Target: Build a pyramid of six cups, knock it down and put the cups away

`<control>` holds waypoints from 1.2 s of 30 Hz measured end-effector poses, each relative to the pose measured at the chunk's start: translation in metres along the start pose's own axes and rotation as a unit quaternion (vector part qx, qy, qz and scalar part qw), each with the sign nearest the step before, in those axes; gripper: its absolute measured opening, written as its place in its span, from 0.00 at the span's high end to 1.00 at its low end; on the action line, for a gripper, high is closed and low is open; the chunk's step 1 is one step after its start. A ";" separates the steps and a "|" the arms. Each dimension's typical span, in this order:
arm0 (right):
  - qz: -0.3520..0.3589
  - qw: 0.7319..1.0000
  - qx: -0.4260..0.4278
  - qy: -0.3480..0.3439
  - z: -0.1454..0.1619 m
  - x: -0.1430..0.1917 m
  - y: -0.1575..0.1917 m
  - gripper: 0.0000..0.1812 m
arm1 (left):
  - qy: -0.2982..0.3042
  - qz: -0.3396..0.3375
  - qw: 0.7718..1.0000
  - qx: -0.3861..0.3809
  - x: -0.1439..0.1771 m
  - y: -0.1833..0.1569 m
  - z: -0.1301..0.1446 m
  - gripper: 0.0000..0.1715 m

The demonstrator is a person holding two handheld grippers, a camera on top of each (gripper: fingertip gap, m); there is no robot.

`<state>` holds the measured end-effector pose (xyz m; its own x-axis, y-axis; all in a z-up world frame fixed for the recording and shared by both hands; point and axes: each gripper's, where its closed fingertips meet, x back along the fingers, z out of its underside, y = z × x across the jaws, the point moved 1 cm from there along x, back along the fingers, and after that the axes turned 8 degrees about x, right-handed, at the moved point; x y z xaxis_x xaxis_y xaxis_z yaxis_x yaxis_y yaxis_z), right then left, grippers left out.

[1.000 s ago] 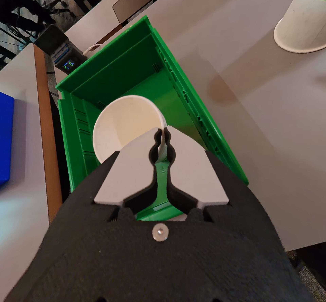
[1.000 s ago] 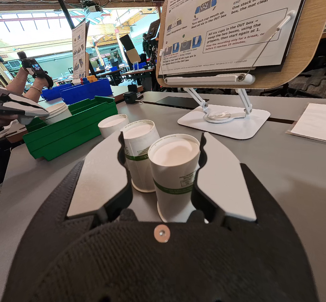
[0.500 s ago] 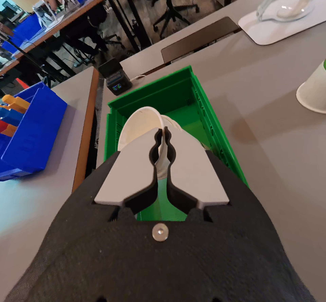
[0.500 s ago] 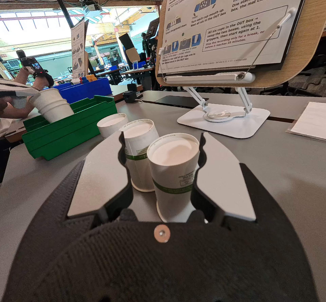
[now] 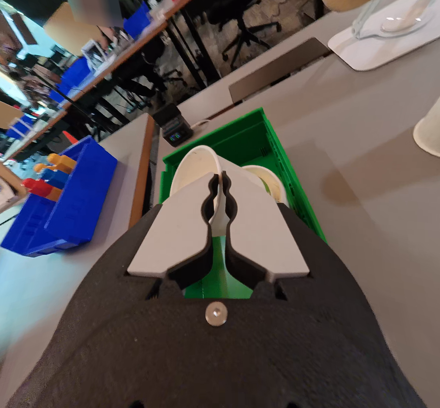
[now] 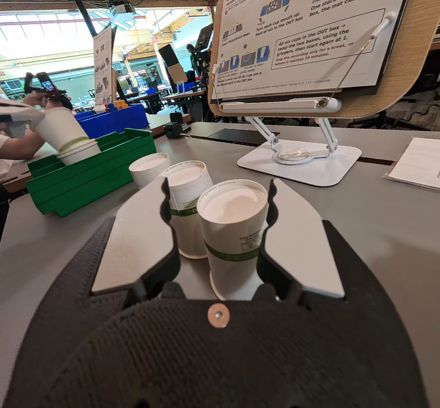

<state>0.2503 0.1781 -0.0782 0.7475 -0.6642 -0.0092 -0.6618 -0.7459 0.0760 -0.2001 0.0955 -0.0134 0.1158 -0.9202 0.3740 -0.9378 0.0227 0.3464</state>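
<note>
My left gripper (image 5: 220,177) is shut on the rim of a white paper cup (image 5: 195,172) and holds it tilted over the green bin (image 5: 240,139). The held cup's base sits in the mouth of a second cup (image 5: 269,182) standing in the bin. From the right wrist view, this gripper (image 6: 21,115), its cup (image 6: 62,130) and the lower cup (image 6: 78,153) show at the bin (image 6: 95,177). My right gripper (image 6: 217,187) is open, with its fingers on either side of an upside-down cup (image 6: 233,230) on the grey table. Two more upside-down cups (image 6: 190,206) (image 6: 150,170) stand behind it.
A document stand with a white base (image 6: 300,161) and an instruction sheet stands at the back right. A paper sheet (image 6: 416,163) lies far right. A blue bin (image 5: 64,196) with toy blocks sits left of the green bin. A small black device (image 5: 175,125) sits behind the green bin.
My left gripper has lifted and tilted its cup in the green bin, and a second cup now shows under it. My right gripper has stayed around the nearest upside-down cup.
</note>
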 end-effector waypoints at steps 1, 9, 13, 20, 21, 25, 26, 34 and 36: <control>0.006 1.000 0.002 0.004 0.001 0.000 -0.002 0.56 | -0.014 -0.015 1.000 0.002 0.003 0.003 -0.006 0.97; 0.022 1.000 0.005 -0.001 -0.002 0.002 -0.006 0.56 | -0.142 -0.074 0.985 0.067 0.035 0.019 -0.057 0.97; 0.018 1.000 0.008 -0.014 -0.009 0.002 0.001 0.55 | -0.196 -0.035 0.972 0.124 0.051 0.008 -0.081 0.97; -0.015 0.994 -0.040 -0.098 -0.045 0.004 0.054 0.54 | -0.254 0.051 0.951 0.166 0.061 -0.052 -0.116 0.97; -0.023 0.993 -0.048 -0.110 -0.049 0.003 0.066 0.53 | -0.256 0.065 0.950 0.168 0.060 -0.066 -0.120 0.97; -0.091 0.974 -0.149 -0.142 -0.055 -0.001 0.121 0.52 | -0.270 0.120 0.934 0.200 0.058 -0.124 -0.130 0.97; -0.111 0.964 -0.193 -0.145 -0.052 -0.002 0.133 0.51 | -0.275 0.141 0.927 0.214 0.058 -0.141 -0.131 0.97; -0.214 0.820 -0.518 -0.115 -0.013 -0.013 0.175 0.44 | -0.307 0.225 0.889 0.256 0.081 -0.237 -0.129 0.97; -0.221 0.804 -0.532 -0.146 -0.019 -0.009 0.167 0.43 | -0.299 0.249 0.884 0.258 0.087 -0.256 -0.127 0.97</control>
<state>0.1340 0.0607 -0.0460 0.7475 -0.4460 -0.4923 0.2053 -0.5498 0.8097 0.0916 0.0591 0.0399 -0.4028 -0.8919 -0.2055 -0.8664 0.4439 -0.2287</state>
